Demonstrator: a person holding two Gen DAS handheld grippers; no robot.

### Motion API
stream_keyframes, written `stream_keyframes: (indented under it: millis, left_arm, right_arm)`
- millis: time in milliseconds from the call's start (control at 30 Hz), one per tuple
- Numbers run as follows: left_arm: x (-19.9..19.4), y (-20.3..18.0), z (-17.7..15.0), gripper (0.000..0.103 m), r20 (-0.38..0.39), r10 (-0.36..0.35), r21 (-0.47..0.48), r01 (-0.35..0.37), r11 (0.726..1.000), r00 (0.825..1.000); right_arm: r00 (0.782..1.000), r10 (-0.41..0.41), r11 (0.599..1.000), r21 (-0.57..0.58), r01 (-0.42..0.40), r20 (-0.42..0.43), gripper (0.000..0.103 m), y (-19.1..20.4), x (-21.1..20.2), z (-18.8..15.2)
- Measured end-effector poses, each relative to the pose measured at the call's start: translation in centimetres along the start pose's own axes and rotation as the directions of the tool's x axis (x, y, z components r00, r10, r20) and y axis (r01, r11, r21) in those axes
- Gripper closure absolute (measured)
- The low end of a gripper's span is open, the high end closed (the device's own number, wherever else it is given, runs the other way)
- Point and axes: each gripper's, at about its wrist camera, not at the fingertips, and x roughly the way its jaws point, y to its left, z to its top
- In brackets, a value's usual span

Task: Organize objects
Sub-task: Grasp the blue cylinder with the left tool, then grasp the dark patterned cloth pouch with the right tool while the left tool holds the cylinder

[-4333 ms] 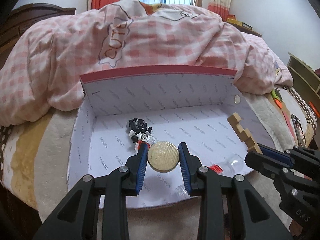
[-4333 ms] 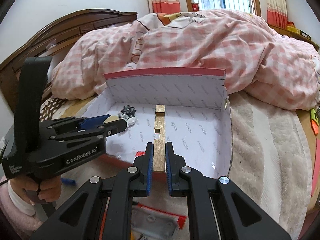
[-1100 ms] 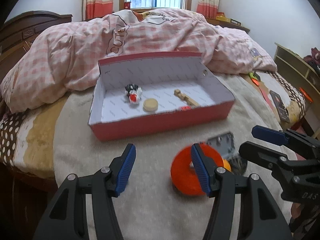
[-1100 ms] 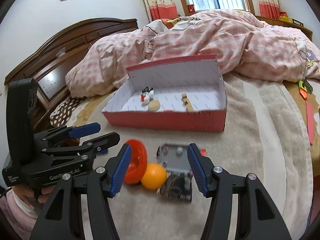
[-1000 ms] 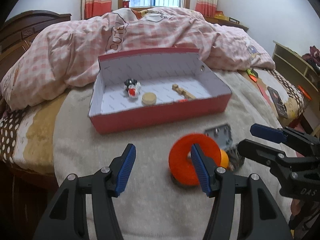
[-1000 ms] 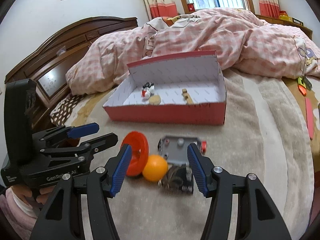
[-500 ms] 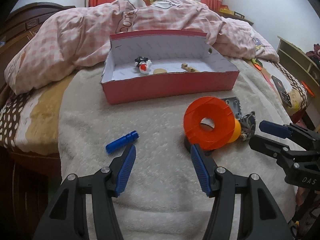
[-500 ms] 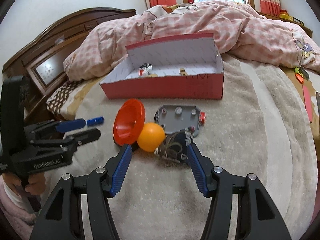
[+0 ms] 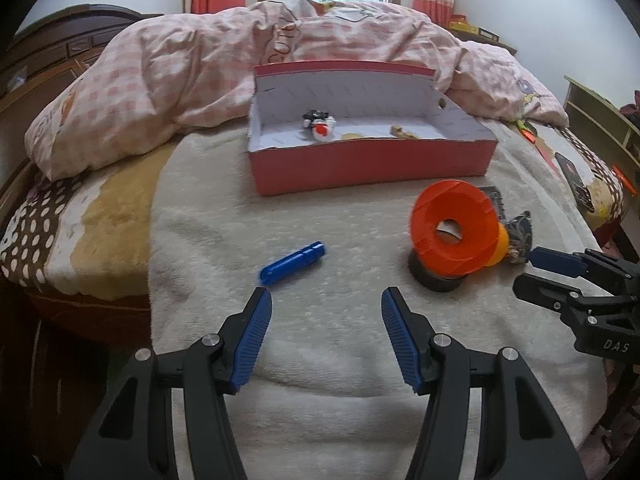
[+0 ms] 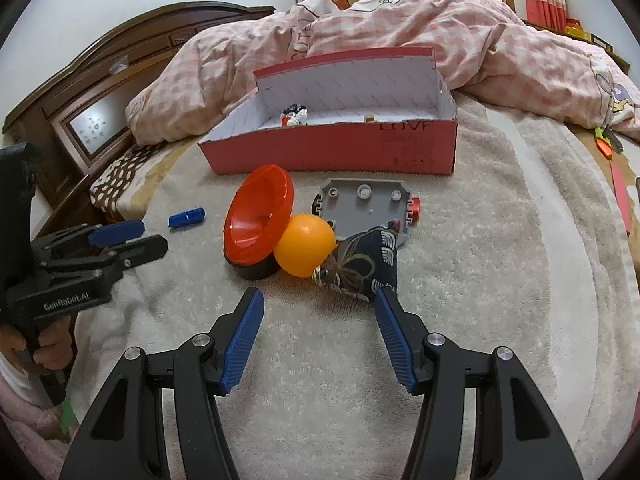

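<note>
A red open box [image 9: 372, 164] [image 10: 332, 152] stands on the cream blanket and holds a small toy figure [image 9: 320, 126], a round wooden disc [image 9: 352, 136] and a wooden piece [image 9: 402, 132]. In front of it lie a blue peg [image 9: 292, 267] [image 10: 186, 217], an orange funnel-shaped ring [image 9: 454, 232] [image 10: 260, 216] on a black base, an orange ball [image 10: 305, 245], a grey plate [image 10: 366, 204] and a dark patterned pouch [image 10: 360, 268]. My left gripper [image 9: 326, 304] is open and empty, just short of the peg. My right gripper [image 10: 318, 300] is open and empty, just short of the ball and pouch.
A pink checked duvet [image 9: 200, 72] is heaped behind the box. A wooden headboard [image 10: 112, 80] is at the left. The bed's left edge [image 9: 80, 304] drops away. A phone and orange items [image 9: 576, 184] lie at the right side.
Both grippers let go of the disc and the wooden piece in the box, opened, and drew back and down toward the loose objects. The blue peg has come into view.
</note>
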Motion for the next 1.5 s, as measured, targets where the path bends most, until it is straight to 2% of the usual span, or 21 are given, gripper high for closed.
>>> stream_keyframes:
  millis: [167,300,367,500,700,767,867,1100,1400,1500]
  left_arm:
    - [1.4,0.9,0.6,0.045,-0.014,0.051,-0.026,-0.051,0.998,0.999]
    - [3.4,1.9,1.2,0.045,-0.053,0.042,-0.107,-0.047,0.993,0.998]
    - [4.3,2.4,1.5,0.045,-0.076,0.005,-0.167,-0.018,0.986,0.997]
    - [4.9,2.4,1.9,0.045,-0.068,-0.002,-0.217,-0.013,0.976,0.998]
    - [5.7,1.7,2.4,0.046,-0.083,0.035,-0.209,-0.051,0.977,0.996]
    - [5.7,1.4,2.3,0.053,-0.084,0.062,-0.196,-0.078,0.978,0.995]
    - [5.5,1.5,2.2,0.053,-0.077,0.052,-0.194,-0.066,0.979,0.996]
    - [5.3,0.9,2.0,0.053,-0.068,0.043,-0.164,-0.053,0.985,0.997]
    - [5.1,0.4,1.9,0.053,-0.067,0.028,-0.143,-0.037,0.989,0.997]
    - [5.0,0.1,1.7,0.052,-0.068,0.023,-0.133,-0.032,0.991,0.997]
  right_arm:
    - [1.0,-0.001,1.0,0.0,0.001,0.0,0.044,0.1,0.1,0.0]
    - [1.0,0.001,1.0,0.007,-0.001,-0.003,0.044,0.0,0.1,0.1]
    - [1.0,0.001,1.0,0.008,-0.001,-0.004,0.044,-0.1,0.1,0.1]
    - [1.0,-0.003,1.0,0.005,0.003,-0.006,0.044,0.0,0.2,0.1]
    - [1.0,-0.029,1.0,0.005,0.029,-0.001,0.044,0.0,0.1,0.2]
    - [0.999,-0.041,0.999,0.003,0.041,0.003,0.043,0.0,0.1,0.3]
    - [0.998,-0.057,0.998,-0.004,0.057,0.009,0.035,0.2,0.0,0.3]
    - [0.997,-0.076,0.997,-0.006,0.076,0.007,0.035,-0.3,0.3,1.0]
    - [0.993,-0.088,0.996,-0.016,0.087,-0.079,0.035,-0.9,2.6,1.6]
    - [0.993,-0.082,0.997,-0.008,0.081,-0.084,0.035,-1.2,2.7,1.6]
